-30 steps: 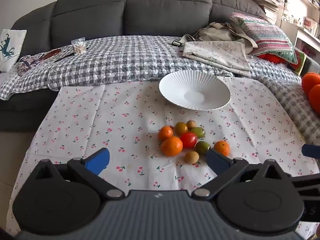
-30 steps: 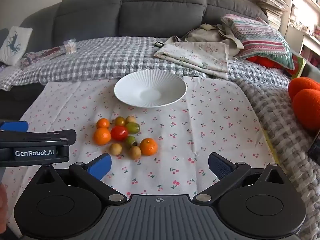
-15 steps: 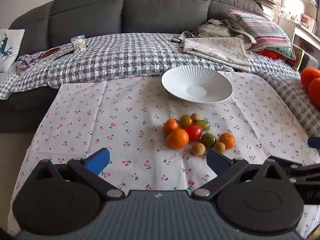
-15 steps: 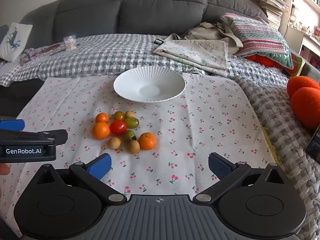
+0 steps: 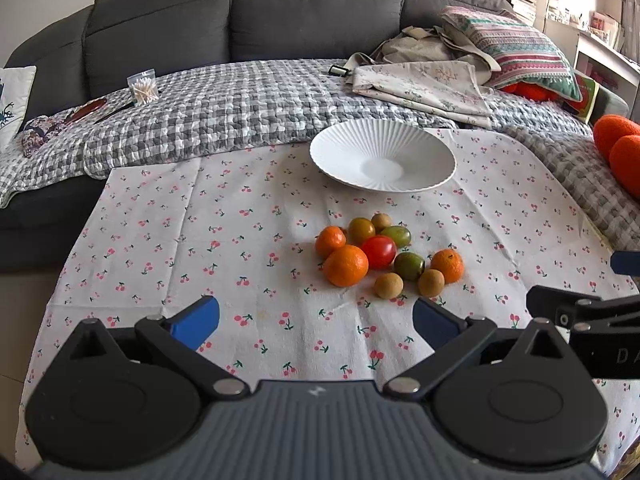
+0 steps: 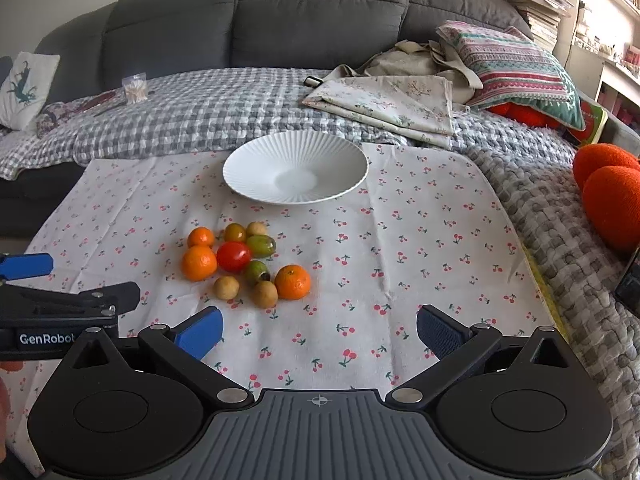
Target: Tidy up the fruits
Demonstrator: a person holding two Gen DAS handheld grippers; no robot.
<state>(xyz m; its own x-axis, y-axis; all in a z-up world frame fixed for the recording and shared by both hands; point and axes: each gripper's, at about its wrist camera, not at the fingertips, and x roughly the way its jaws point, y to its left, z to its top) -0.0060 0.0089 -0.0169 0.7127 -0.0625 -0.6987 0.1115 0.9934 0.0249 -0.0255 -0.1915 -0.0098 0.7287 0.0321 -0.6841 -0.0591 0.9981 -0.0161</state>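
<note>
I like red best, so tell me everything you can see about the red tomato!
The red tomato is small, round, smooth and shiny. It sits in the middle of the fruit pile on the cherry-print cloth. It looks pressed against the big orange and seems to touch the green fruits beside it. No claw touches it.

Dark grey sofa [image 5: 312,12] straight ahead, grey checked quilt [image 5: 240,108] over its seat. Striped cushion [image 6: 516,64] and stacked papers [image 6: 536,4] far right. Bookshelves [image 5: 600,24] beyond, daylit.
</note>
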